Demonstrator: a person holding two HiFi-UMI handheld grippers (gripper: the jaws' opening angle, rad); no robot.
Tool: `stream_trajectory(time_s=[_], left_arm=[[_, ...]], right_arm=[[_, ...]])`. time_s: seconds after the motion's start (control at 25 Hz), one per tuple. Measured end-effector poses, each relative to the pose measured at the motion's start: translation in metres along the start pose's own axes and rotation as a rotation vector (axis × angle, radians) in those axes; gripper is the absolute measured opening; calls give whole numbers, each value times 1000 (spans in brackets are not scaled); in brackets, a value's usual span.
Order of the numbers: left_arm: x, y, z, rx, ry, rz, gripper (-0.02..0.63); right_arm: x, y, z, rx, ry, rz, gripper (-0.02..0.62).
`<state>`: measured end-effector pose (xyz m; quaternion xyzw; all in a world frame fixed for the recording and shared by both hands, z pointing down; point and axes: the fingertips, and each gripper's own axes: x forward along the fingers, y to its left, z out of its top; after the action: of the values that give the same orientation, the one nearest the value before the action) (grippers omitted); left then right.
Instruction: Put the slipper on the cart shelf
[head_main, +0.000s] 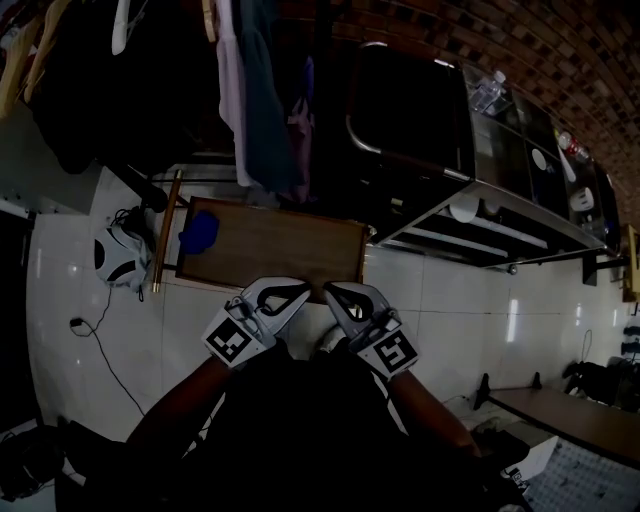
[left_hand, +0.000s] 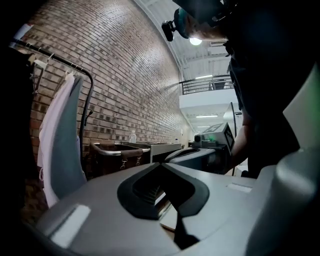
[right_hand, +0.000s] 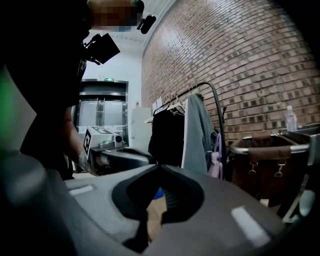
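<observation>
A blue slipper (head_main: 200, 232) lies at the left end of a low wooden platform (head_main: 290, 250) on the white tiled floor. Part of the slipper (right_hand: 156, 194) shows as a blue patch through the right gripper's jaw window. My left gripper (head_main: 303, 291) and right gripper (head_main: 329, 291) are held side by side close to the body, over the platform's near edge. Both have their jaws together with nothing between them. The slipper lies to the left, beyond them and apart from both. The dark cart (head_main: 410, 110) with a metal frame stands to the right of the platform.
A steel shelf unit (head_main: 500, 215) with a bottle and dishes runs along the right. Clothes hang on a rack (head_main: 250, 90) above the platform, in front of a brick wall. A helmet-like object (head_main: 118, 258) and a cable lie on the floor at left.
</observation>
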<state>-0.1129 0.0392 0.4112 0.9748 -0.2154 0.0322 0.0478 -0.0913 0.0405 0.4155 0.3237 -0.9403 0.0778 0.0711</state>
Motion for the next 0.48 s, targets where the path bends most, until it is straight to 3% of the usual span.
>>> stream_trajectory(time_s=[0.32,0.48], left_arm=[[-44,26,-2,-30,-19,-123,2],[-52,33,2,-16,-41,-129,2]], right_arm=[[57,32,6,54,-7,-93,0],[64,39,13,40,-27,-108,0]])
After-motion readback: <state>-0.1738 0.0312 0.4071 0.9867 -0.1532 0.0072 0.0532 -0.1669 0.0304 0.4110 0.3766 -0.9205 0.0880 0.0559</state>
